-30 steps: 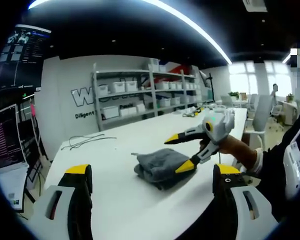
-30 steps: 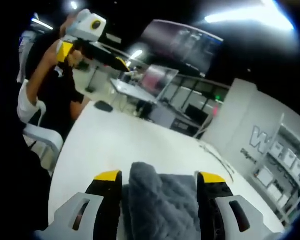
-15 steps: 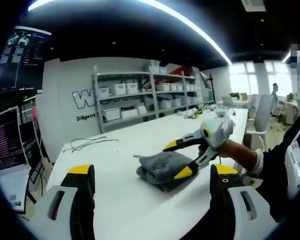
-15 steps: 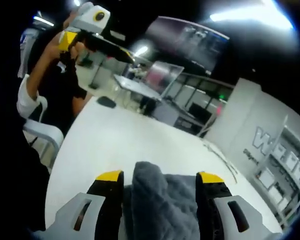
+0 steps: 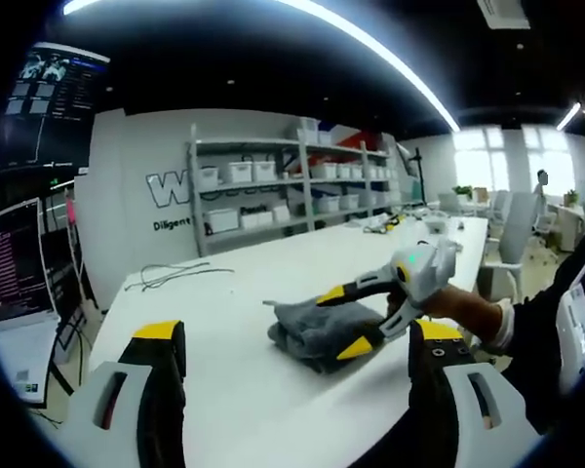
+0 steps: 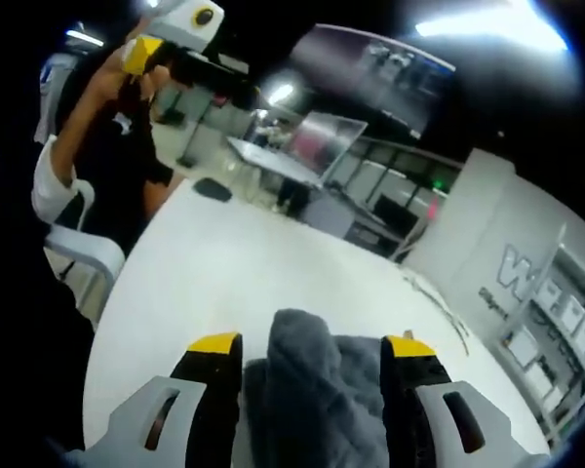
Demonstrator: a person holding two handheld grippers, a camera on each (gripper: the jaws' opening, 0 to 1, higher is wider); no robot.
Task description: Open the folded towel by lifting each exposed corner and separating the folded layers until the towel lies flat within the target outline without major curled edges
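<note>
One folded grey towel (image 5: 317, 330) lies on the white tabletop (image 5: 224, 390), near its long edge on the person's side. Right tool (image 5: 351, 318): jaws apart, straddling the towel, not clamped. Left tool (image 5: 297, 339): released, raised clear of the tabletop.

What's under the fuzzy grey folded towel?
The grey folded towel lies straight on the long white table, with nothing else showing beneath it. The right gripper straddles its near edge with jaws open. Anything tucked between the folded layers is covered, so that can't be told.

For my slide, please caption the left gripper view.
Right hand-held gripper straddles the folded grey towel on the white table.
</note>
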